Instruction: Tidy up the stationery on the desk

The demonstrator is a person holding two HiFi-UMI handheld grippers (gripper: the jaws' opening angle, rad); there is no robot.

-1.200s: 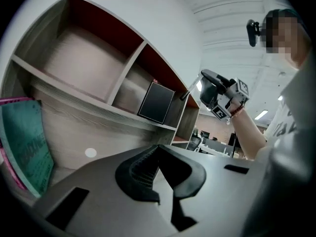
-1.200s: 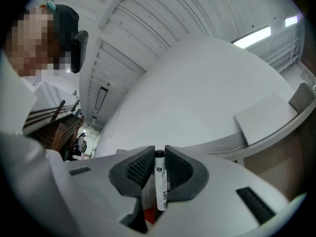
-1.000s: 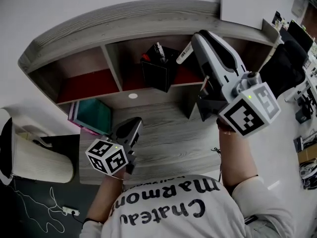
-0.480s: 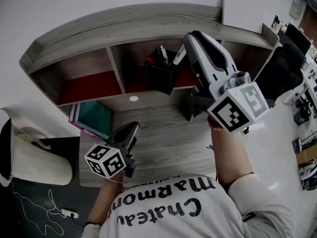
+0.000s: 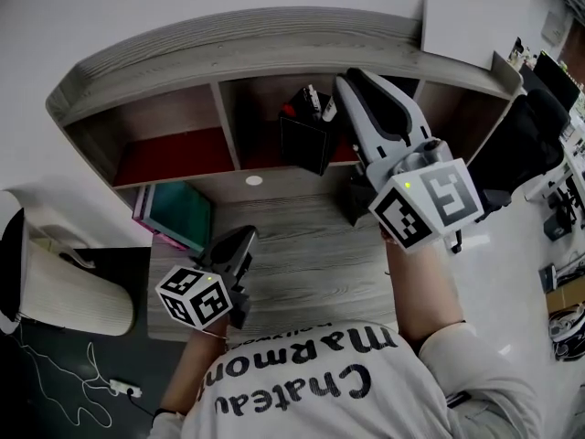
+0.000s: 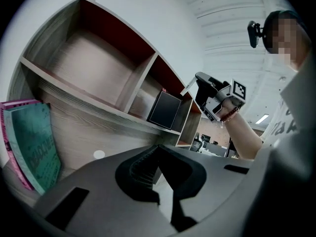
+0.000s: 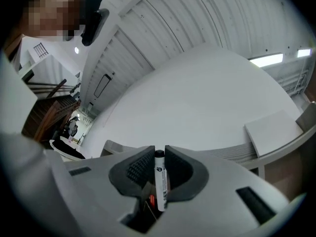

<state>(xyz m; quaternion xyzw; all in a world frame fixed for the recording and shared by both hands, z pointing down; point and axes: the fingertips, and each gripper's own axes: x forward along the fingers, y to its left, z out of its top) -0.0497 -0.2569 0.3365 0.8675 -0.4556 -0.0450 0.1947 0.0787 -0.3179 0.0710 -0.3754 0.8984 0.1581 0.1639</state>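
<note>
Above the holder (image 5: 306, 144) in the shelf's (image 5: 183, 48) middle bay, the head view shows the right gripper (image 5: 345, 88) carrying a white marker (image 5: 327, 108), its low end near the holder's mouth. Pens already stand inside. The drop looks close but not yet made. The desk (image 5: 311, 245) shows only books (image 5: 178, 216) at its left end, so little seems left. The left gripper (image 5: 242, 238) hangs low over the desk.

Left gripper view: its fingers are together with nothing between them. The books (image 6: 34, 142) lean at the left, and the holder (image 6: 165, 110) sits far off.

Right gripper view: the fingers are clamped on the marker (image 7: 159, 181), which is slim and white with black print and a black tip, and lies along the jaws. Something red shows just below.
</note>
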